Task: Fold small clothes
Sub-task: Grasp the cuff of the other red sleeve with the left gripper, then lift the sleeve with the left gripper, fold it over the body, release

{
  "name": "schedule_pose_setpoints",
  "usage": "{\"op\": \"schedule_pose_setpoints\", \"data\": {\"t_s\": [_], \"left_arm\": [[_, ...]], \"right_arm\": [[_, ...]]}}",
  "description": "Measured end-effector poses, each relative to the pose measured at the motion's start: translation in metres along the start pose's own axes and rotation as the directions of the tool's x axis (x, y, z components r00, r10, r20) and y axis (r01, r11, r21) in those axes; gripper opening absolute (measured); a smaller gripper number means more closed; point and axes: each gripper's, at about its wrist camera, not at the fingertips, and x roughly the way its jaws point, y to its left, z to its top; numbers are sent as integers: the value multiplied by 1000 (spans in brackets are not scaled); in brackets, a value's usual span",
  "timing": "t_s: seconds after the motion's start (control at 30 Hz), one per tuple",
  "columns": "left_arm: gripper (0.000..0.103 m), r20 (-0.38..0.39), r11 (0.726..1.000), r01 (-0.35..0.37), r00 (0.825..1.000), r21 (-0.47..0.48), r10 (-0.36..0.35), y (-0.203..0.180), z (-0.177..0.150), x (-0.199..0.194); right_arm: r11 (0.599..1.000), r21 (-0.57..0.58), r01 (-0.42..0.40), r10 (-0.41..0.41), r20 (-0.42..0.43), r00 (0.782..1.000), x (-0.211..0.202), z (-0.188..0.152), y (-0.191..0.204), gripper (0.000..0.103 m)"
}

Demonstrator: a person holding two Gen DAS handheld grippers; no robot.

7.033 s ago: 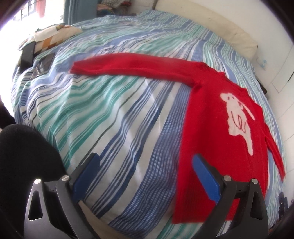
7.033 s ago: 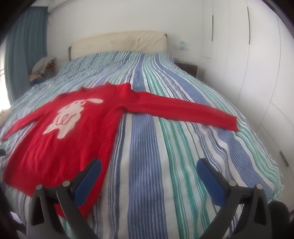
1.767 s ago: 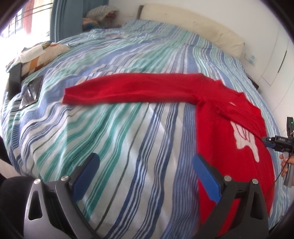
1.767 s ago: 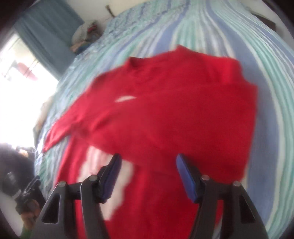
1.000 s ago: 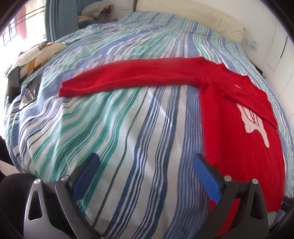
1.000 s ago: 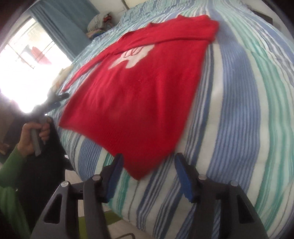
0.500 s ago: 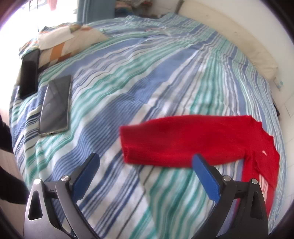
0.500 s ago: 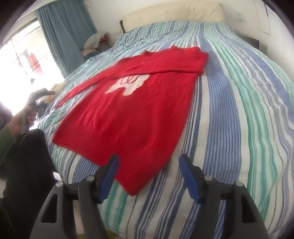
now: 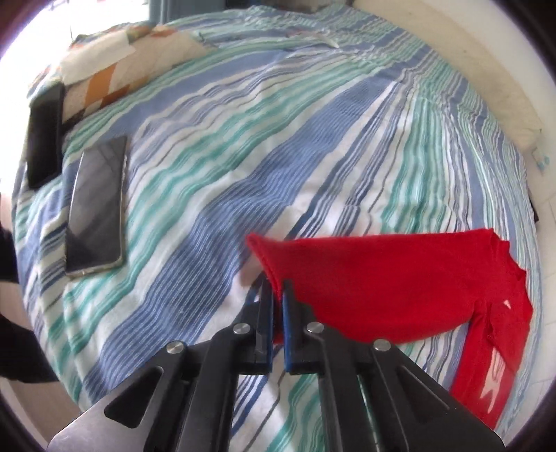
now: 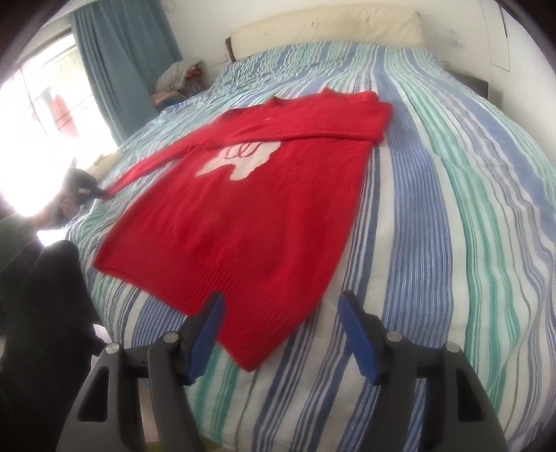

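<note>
A red sweater (image 10: 250,208) with a white animal figure lies flat on the striped bed (image 10: 451,208). Its right sleeve is folded across the chest (image 10: 330,128). Its left sleeve (image 9: 382,281) stretches out to the bed's left side. My left gripper (image 9: 277,283) is shut on the cuff of that sleeve; it also shows in the right wrist view (image 10: 83,187), at the far left. My right gripper (image 10: 279,302) is open and empty, just above the sweater's bottom hem near the front edge of the bed.
Two dark phones (image 9: 95,208) (image 9: 43,135) lie on the bed at the left, next to a patterned pillow (image 9: 104,66). A cream headboard (image 10: 330,27) and blue curtain (image 10: 121,52) stand behind. A pile of clothes (image 10: 177,80) sits by the curtain.
My left gripper has moved up to the left sleeve's cuff and shut on it. My right gripper has stayed open near the hem.
</note>
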Motion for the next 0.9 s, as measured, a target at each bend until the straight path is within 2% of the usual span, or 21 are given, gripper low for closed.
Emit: {"op": "schedule_pose_setpoints", "data": {"t_s": [0.03, 0.1, 0.2, 0.27, 0.33, 0.47, 0.53, 0.57, 0.6, 0.7, 0.77, 0.87, 0.9], "left_arm": [[2, 29, 999, 6, 1000, 50, -8, -19, 6, -15], [2, 75, 989, 57, 995, 140, -68, -65, 18, -45], [2, 122, 947, 165, 971, 275, -205, -150, 35, -89], [2, 129, 895, 233, 945, 381, -301, -213, 34, -114], [2, 95, 830, 291, 921, 476, -377, -277, 24, -128], [4, 31, 698, 345, 885, 627, -465, -384, -15, -133], [19, -86, 648, 415, 876, 639, -475, -421, -36, -112], [49, -136, 640, 430, 880, 637, -455, -434, -47, -98], [69, -149, 644, 420, 889, 639, -433, -438, -56, -86], [71, -117, 660, 402, 894, 635, -432, -419, -67, -70], [71, -107, 705, 378, 911, 599, -398, -386, -60, -54], [72, -54, 802, 298, 947, 518, -317, -323, -51, -32], [72, -45, 824, 279, 954, 492, -296, -301, -51, -24]], "right_arm": [[1000, 2, -2, 2, 6, 1000, -1, 1, 0, 67], [1000, 1, -8, 8, 21, 1000, -3, 2, 1, 67], [1000, -2, -28, 28, 32, 999, -4, 5, 1, 67], [999, -4, -35, 35, 31, 999, -4, 4, 1, 67], [999, -1, -36, 36, 26, 999, -3, 2, 0, 67], [1000, 2, -29, 29, 39, 999, -6, 3, -1, 67], [1000, 7, -20, 20, 45, 999, -7, 3, -2, 67], [1000, 11, -17, 17, 43, 999, -6, 2, -3, 67], [1000, 14, -15, 14, 41, 999, -6, 1, -4, 67], [1000, 21, -13, 12, 46, 999, -9, 0, -6, 67], [999, 33, -18, 16, 55, 998, -13, 0, -8, 67], [998, 48, -28, 26, 59, 998, -12, 1, -13, 67], [998, 53, -35, 32, 55, 998, -10, 2, -15, 67]]}}
